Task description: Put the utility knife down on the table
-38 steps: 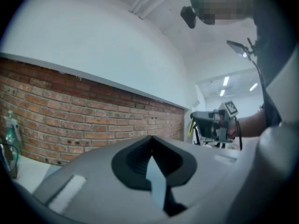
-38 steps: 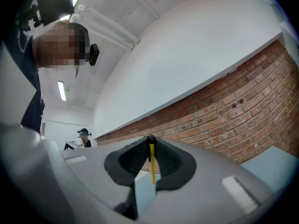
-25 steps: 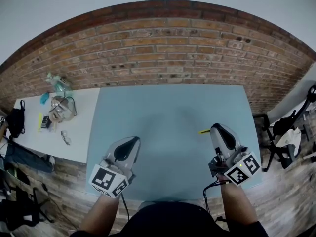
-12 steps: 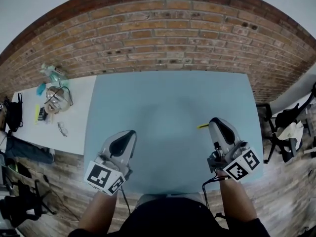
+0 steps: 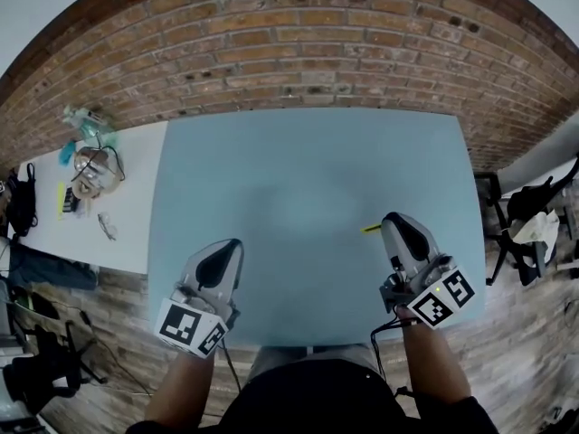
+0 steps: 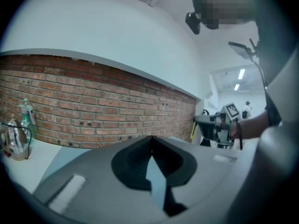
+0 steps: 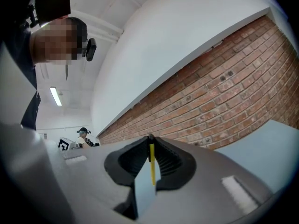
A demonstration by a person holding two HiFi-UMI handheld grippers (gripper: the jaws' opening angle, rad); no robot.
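The utility knife [image 5: 372,229] is a thin yellow strip that sticks out leftward from the tip of my right gripper [image 5: 387,221], above the light blue table [image 5: 308,161] near its front right. In the right gripper view the yellow knife [image 7: 152,164] stands on edge between the jaws of the right gripper [image 7: 150,137], which is shut on it. My left gripper [image 5: 233,243] hovers over the table's front left. Its jaws meet at the tip with nothing between them, as the left gripper [image 6: 150,138] shows in its own view. From there the knife [image 6: 192,131] is also seen at the right.
A brick wall [image 5: 298,52] runs behind the table. A white side table [image 5: 127,215] at the left carries a glass jar [image 5: 88,168], bottles and small items. A chair with a bag [image 5: 529,220] stands at the right. A person is in the far room.
Both grippers have sunk lower over the table's near part, and the head view has tipped so the table sits higher in the picture. The knife stays in the right gripper.
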